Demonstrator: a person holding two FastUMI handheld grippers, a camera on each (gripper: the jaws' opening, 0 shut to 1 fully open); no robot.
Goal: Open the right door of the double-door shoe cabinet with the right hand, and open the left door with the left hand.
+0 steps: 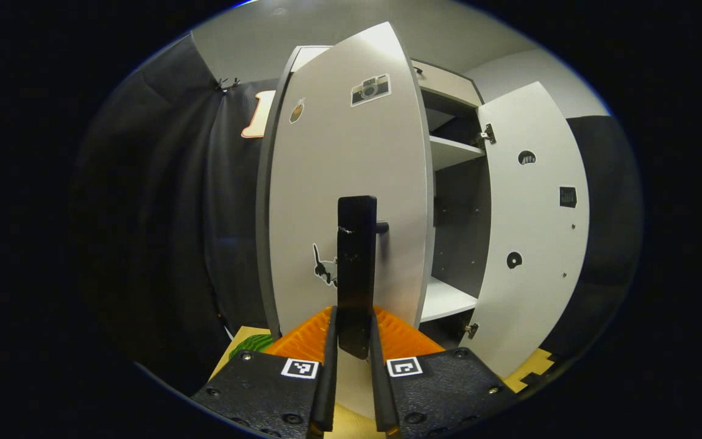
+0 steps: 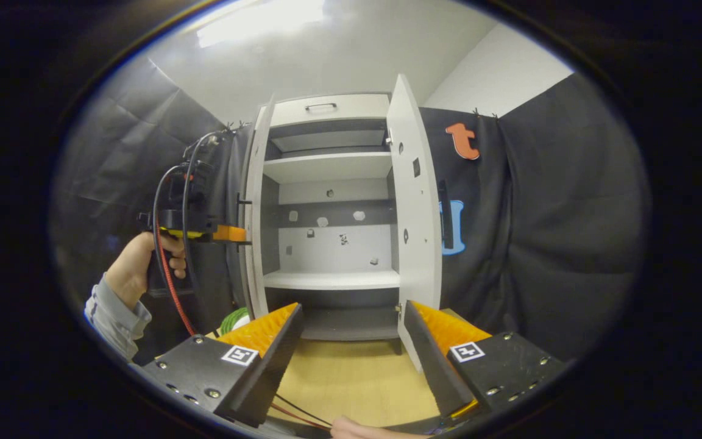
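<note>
Left gripper (image 1: 354,341) is clenched on the left door's handle (image 1: 356,274), a flat dark vertical bar, both fingers pressing its sides. In the right gripper view the same gripper (image 2: 238,235) is held level at mid-height by a hand (image 2: 144,262) in a grey sleeve, with cables looping off it. Right gripper (image 2: 351,347) hangs released, jaws spread wide, holding nothing, pointing at the shoe cabinet (image 2: 326,110) interior. Both doors stand open: left door (image 1: 351,183) smooth grey-white laminate with three stickers, right door (image 2: 415,213) edge-on, with two hinges. Two white shelves (image 2: 329,279) inside. Floor (image 2: 357,378) is light wood.
</note>
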